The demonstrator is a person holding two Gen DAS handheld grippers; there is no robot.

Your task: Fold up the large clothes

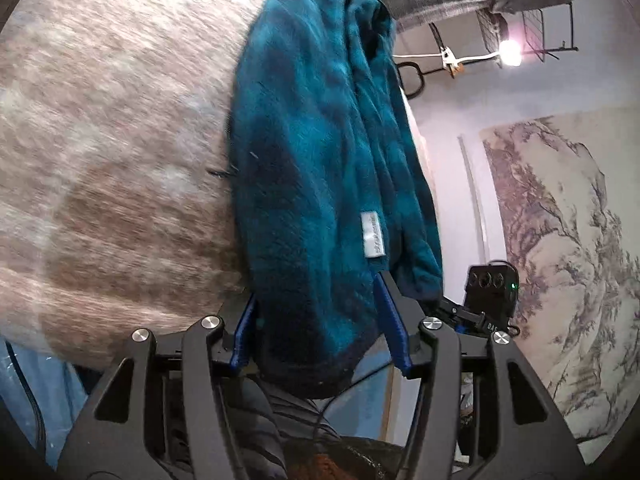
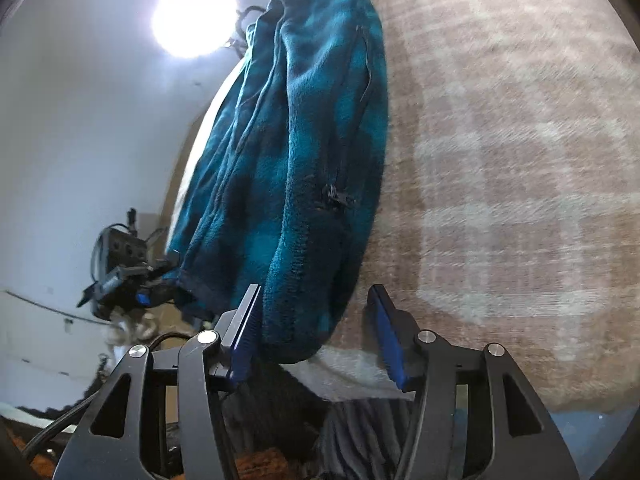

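Teal fleece fills the middle of my left wrist view: the jacket (image 1: 320,152) lies bunched in long folds on a pinkish-beige plaid blanket (image 1: 112,152), its dark-edged hem reaching down between my fingers. My left gripper (image 1: 318,328) has its blue pads (image 1: 390,320) spread wide, with the hem sitting in the gap; one pad rests against the fabric on each side, but I see no squeeze, so I read it as open around the hem. A small white label (image 1: 374,236) is stitched on the fleece just above the right pad. Beyond the jacket, my other gripper (image 1: 486,300) shows dark against a pale wall, near a hanging with a tree painting (image 1: 568,240), and a lamp (image 1: 510,52) glows by a wire rack.

From my right wrist view, the same jacket (image 2: 296,152) runs away from me along the left edge of the blanket (image 2: 500,160), a zipper pull (image 2: 334,198) showing on its front. My right gripper (image 2: 316,328) is spread apart; its left pad (image 2: 248,332) touches the fleece corner, while the other pad stands clear over the blanket. The left gripper (image 2: 136,284) sits at the far corner of the hem, and a bright light (image 2: 192,20) glares above.
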